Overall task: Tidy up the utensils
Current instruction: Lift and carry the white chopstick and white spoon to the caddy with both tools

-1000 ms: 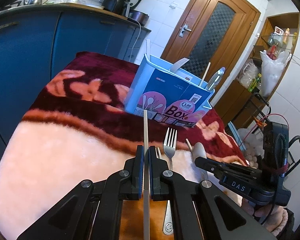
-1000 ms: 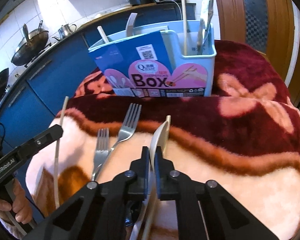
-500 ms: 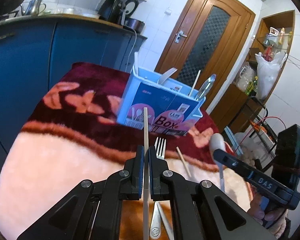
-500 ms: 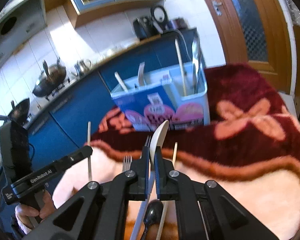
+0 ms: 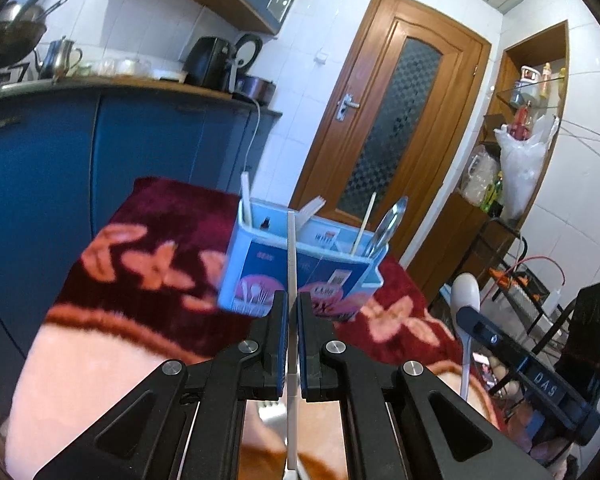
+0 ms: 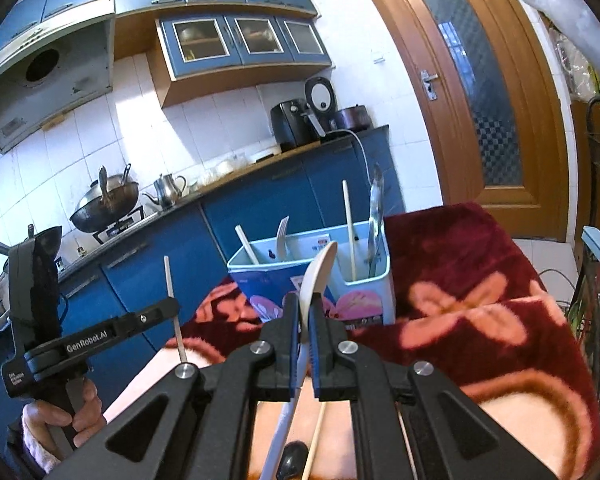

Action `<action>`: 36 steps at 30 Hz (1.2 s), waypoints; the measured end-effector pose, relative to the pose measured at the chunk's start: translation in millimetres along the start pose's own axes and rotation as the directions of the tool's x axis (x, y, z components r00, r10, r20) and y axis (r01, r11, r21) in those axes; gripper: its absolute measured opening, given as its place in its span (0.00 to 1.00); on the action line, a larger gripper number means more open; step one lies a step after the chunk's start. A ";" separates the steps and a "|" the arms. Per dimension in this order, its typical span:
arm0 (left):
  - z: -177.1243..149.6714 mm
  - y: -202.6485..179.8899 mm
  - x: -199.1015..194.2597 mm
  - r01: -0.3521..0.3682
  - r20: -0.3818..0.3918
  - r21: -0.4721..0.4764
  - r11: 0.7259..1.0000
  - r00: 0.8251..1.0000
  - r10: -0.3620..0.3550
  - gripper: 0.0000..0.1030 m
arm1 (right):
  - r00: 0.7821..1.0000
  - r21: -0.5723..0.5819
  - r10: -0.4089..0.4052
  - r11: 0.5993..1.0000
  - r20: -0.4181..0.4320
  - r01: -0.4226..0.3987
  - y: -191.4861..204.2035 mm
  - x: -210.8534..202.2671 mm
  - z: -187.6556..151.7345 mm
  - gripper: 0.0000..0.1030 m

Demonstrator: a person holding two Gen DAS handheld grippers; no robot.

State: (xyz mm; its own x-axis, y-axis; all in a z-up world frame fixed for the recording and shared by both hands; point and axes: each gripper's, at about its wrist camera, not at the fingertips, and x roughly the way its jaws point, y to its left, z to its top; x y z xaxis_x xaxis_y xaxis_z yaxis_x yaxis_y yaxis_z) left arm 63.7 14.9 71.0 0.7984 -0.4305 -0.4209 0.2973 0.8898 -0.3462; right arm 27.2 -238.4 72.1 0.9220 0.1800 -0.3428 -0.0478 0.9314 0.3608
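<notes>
My left gripper [image 5: 292,308] is shut on a pale chopstick [image 5: 291,256] that points up toward the blue utensil box [image 5: 296,276]. My right gripper [image 6: 307,312] is shut on a white spoon [image 6: 320,268], bowl up, in front of the same box [image 6: 364,288]. The box stands on the red floral blanket [image 6: 460,304] and holds a chopstick [image 6: 350,232], metal tongs [image 6: 376,216], a white fork [image 6: 281,236] and another stick. The right gripper with the spoon [image 5: 466,292] shows at the right of the left wrist view. The left gripper [image 6: 168,308] shows at the left of the right wrist view.
Blue kitchen cabinets [image 5: 100,152] with a kettle and air fryer stand behind the table. A wooden door [image 5: 388,128] is at the back right. Another chopstick [image 6: 316,440] and a dark spoon [image 6: 292,456] lie on the blanket under the right gripper.
Both grippers have risen off the blanket with their utensils and tilted up. The forks on the blanket have dropped out of sight below them.
</notes>
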 end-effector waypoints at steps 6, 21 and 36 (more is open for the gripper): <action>24.0 -8.0 -2.8 0.001 0.068 0.022 1.000 0.998 -0.003 0.04 | 0.999 -0.001 0.006 1.000 0.033 -0.006 -3.9 -1.9 2.6 0.06; 90.3 -17.3 -0.7 -0.026 0.265 0.055 0.998 0.964 0.011 0.04 | 0.998 -0.012 -0.019 1.000 0.060 0.020 -10.3 5.0 6.6 0.06; 114.8 -14.5 49.8 -0.094 0.346 0.076 0.993 0.936 0.062 0.04 | 0.998 0.001 -0.032 0.999 0.057 0.032 -18.9 18.1 4.5 0.06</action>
State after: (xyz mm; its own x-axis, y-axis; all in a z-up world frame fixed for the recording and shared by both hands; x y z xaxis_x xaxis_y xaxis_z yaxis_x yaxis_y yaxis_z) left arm 159.2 -2.0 151.3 0.9472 -0.2951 -0.1251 0.2596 0.9352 -0.2408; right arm 46.6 -254.2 62.9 0.9436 0.1318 -0.3038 -0.0179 0.9364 0.3505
